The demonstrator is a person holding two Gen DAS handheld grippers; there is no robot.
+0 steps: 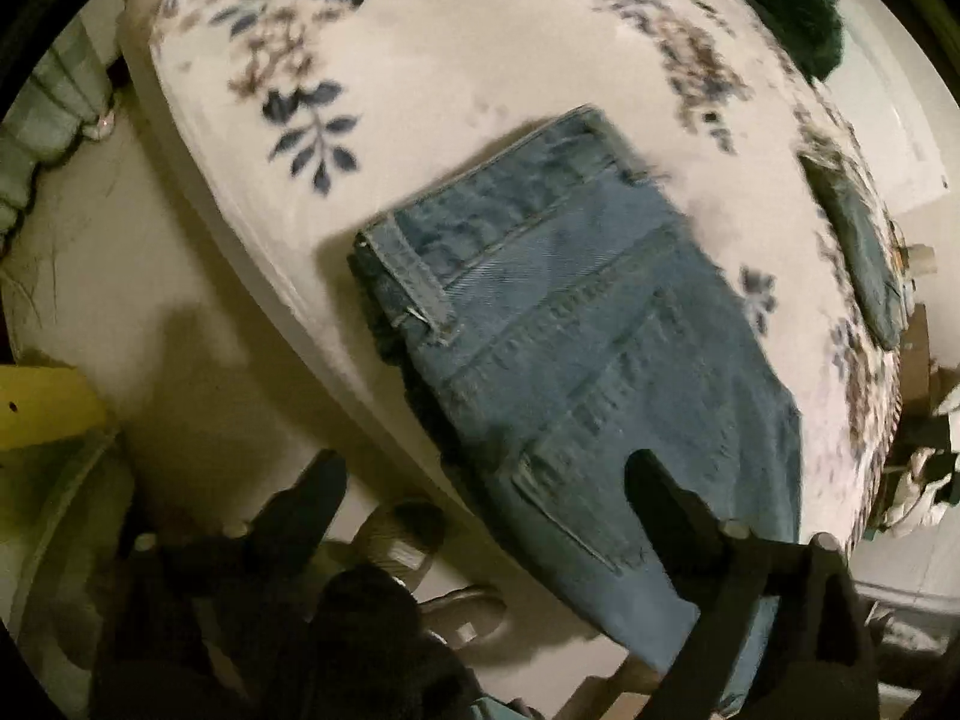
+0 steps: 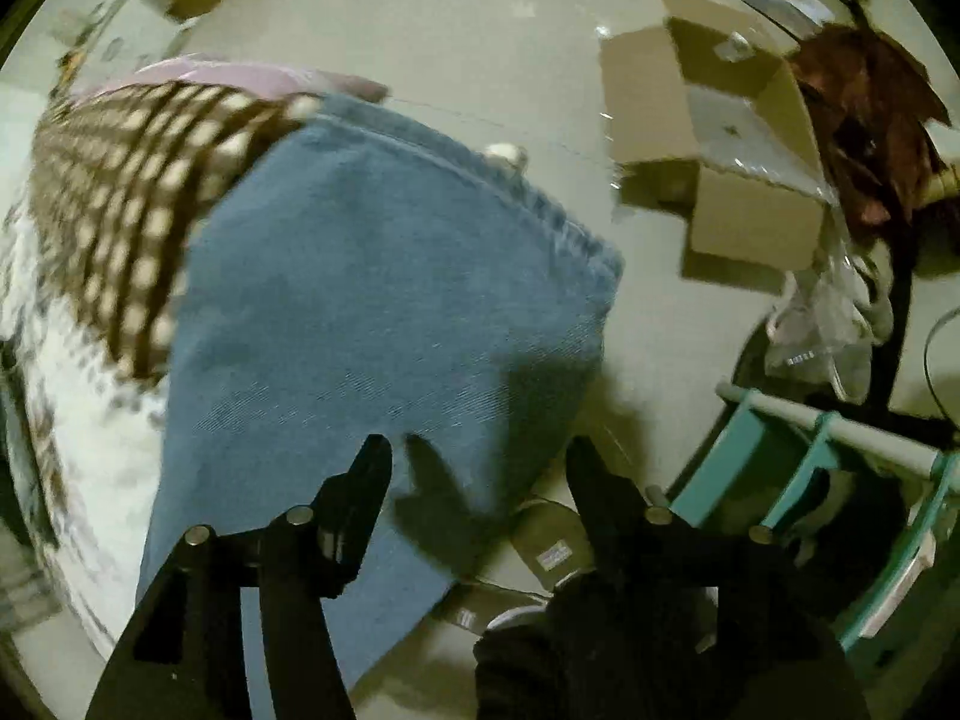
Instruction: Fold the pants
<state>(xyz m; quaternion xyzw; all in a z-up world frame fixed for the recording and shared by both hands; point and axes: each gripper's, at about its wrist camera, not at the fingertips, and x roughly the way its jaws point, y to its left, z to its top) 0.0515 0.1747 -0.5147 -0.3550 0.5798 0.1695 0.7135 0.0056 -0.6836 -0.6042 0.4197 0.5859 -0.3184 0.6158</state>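
Observation:
Light blue denim pants (image 1: 576,324) lie on a bed with a white floral sheet (image 1: 456,60), waistband toward the far left, legs running over the near edge. My left gripper (image 1: 486,468) is open above the hip and back pocket, with one finger over the floor and one over the denim. In the right wrist view the leg end of the pants (image 2: 372,312) hangs over the bed edge, hem at the far side. My right gripper (image 2: 480,450) is open just above the denim, holding nothing.
A brown checked cloth (image 2: 144,204) lies on the bed beside the leg. A dark green garment (image 1: 786,0) sits at the far corner. Open cardboard boxes (image 2: 726,138), a teal rack (image 2: 828,480) and slippers (image 2: 552,540) stand on the floor.

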